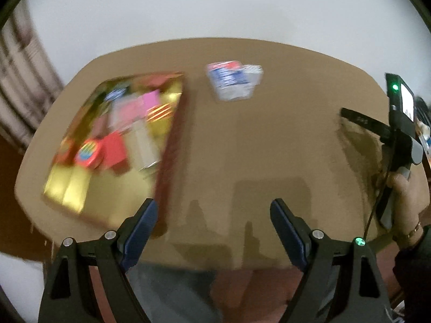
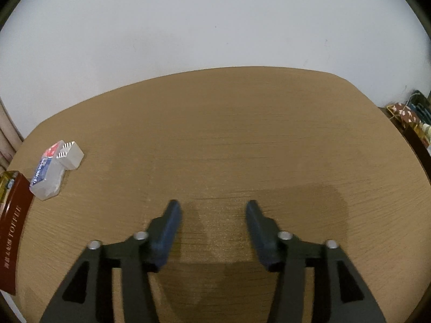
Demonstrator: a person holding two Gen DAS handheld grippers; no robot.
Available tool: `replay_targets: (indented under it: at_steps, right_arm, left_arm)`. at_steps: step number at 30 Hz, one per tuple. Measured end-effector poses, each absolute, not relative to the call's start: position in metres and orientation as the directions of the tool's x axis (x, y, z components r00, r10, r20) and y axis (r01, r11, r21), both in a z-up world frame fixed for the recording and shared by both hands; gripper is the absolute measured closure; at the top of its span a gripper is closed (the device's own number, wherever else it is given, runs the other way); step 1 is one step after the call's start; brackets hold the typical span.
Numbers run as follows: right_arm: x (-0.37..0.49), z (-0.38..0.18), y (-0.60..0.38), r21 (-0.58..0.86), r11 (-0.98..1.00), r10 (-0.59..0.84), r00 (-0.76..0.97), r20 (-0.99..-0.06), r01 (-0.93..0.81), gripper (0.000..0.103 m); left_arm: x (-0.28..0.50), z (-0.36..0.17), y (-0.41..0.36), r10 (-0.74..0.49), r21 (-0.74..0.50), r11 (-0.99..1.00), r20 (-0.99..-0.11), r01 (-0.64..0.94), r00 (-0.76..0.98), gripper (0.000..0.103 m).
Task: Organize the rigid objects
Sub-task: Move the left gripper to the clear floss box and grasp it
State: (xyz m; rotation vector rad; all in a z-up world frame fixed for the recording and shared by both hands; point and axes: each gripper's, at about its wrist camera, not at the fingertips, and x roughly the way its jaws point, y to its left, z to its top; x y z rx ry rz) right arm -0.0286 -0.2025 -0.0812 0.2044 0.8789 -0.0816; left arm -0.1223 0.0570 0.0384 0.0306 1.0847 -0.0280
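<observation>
A gold-lined box (image 1: 67,188) with dark red sides sits on the left of the brown table (image 1: 242,140), filled with several small colourful packets. Two small boxes lie side by side beyond it: a clear one with a red and blue label (image 1: 229,80) (image 2: 45,175) and a white one with stripes (image 2: 70,154). My left gripper (image 1: 214,210) hangs open over the table's near edge, just right of the gold box, nothing between its fingers. My right gripper (image 2: 214,210) stands open above bare table, empty. The right gripper's body, held by a hand (image 1: 404,188), shows at the far right in the left wrist view.
The red side of the gold box (image 2: 12,231) shows at the left edge of the right wrist view. A white wall stands behind the table. Shelves with small items (image 2: 414,118) lie beyond the table's right edge. The person's lap is below the near edge.
</observation>
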Motion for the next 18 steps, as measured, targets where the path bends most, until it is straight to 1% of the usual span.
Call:
replay_targets:
  at_steps: [2, 5, 9, 12, 16, 18]
  right_arm:
    - [-0.030, -0.080, -0.207, 0.152, 0.977, 0.020, 0.636, -0.771, 0.153, 0.045]
    - [-0.030, -0.081, -0.211, 0.179, 0.975, 0.052, 0.642, -0.765, 0.134, 0.039]
    - [-0.029, -0.081, -0.218, 0.208, 0.970, 0.078, 0.649, -0.757, 0.126, 0.038]
    - [-0.027, -0.083, -0.223, 0.216, 0.969, 0.088, 0.650, -0.755, 0.120, 0.038]
    - [-0.030, -0.082, -0.225, 0.223, 0.967, 0.092, 0.653, -0.752, 0.120, 0.038]
    - [-0.036, -0.077, -0.213, 0.226, 0.966, 0.093, 0.655, -0.750, 0.122, 0.038]
  left_arm:
    - [-0.110, 0.027, 0.040, -0.039, 0.008, 0.996, -0.866, 0.092, 0.498, 0.020]
    - [-0.095, 0.007, 0.022, -0.014, 0.083, 0.986, -0.824, 0.146, 0.567, 0.020]
    - [-0.074, 0.001, 0.013, 0.002, 0.207, 0.955, -0.724, 0.214, 0.689, 0.020]
    - [-0.052, 0.006, 0.022, -0.024, 0.195, 0.956, -0.692, 0.219, 0.722, 0.020]
    - [-0.026, 0.007, 0.035, 0.007, 0.225, 0.955, -0.668, 0.193, 0.744, 0.020]
    - [-0.017, 0.010, 0.042, -0.006, 0.207, 0.959, -0.671, 0.195, 0.742, 0.020]
